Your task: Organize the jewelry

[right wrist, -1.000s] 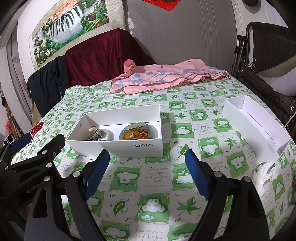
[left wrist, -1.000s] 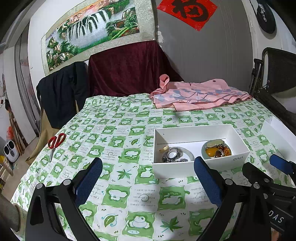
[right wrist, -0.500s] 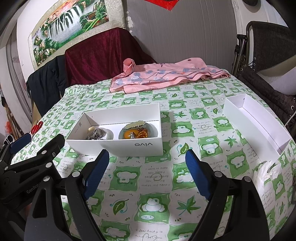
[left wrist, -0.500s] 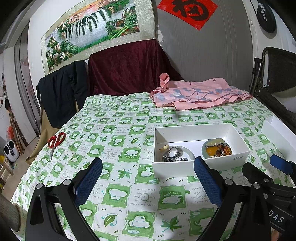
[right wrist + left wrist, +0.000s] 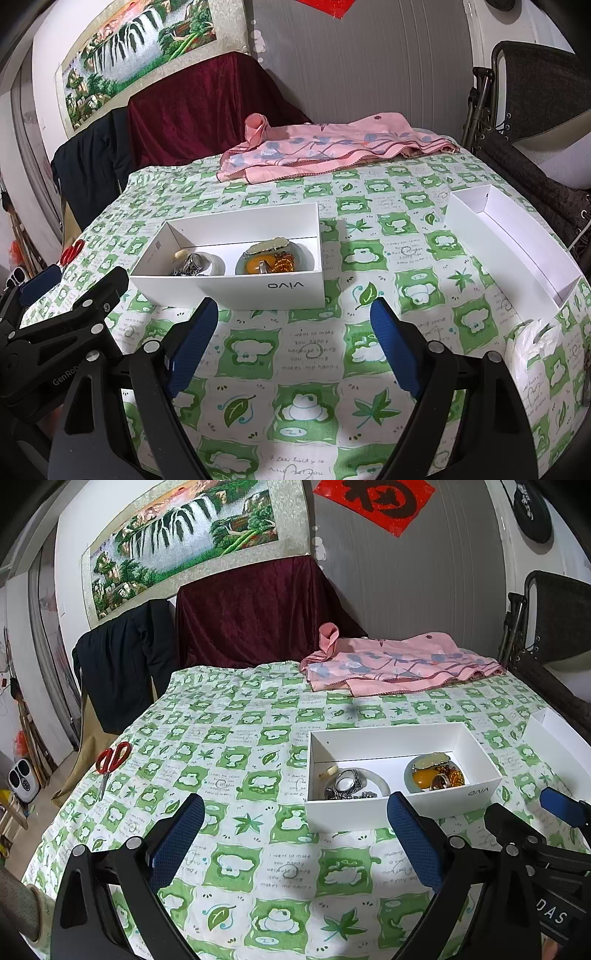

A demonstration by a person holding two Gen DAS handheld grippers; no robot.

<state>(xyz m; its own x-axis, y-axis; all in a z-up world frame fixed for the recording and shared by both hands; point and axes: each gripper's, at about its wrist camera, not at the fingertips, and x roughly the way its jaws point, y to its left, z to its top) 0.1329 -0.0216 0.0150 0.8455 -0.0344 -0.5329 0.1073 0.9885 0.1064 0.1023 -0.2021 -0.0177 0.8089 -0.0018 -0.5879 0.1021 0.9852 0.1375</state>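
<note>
A waterfall landscape painting point(image 5: 192, 535) is hung on the white wall at the left, and a red paper square with a black character point(image 5: 373, 502) is fixed to the grey ribbed wall panel point(image 5: 406, 590) beside it. A dark red velvet cloth point(image 5: 255, 613) is draped over furniture at the far edge of the worktop point(image 5: 229, 746), with a black garment point(image 5: 122, 661) hung next to it. The worktop is covered by a green-and-white checked cloth printed with leaves and bears. A dark folding chair point(image 5: 535, 85) is seen at the right. A round black object point(image 5: 532, 513) is mounted high on the right wall. Floor clutter is glimpsed at the far left. The scene is lit evenly from above.
</note>
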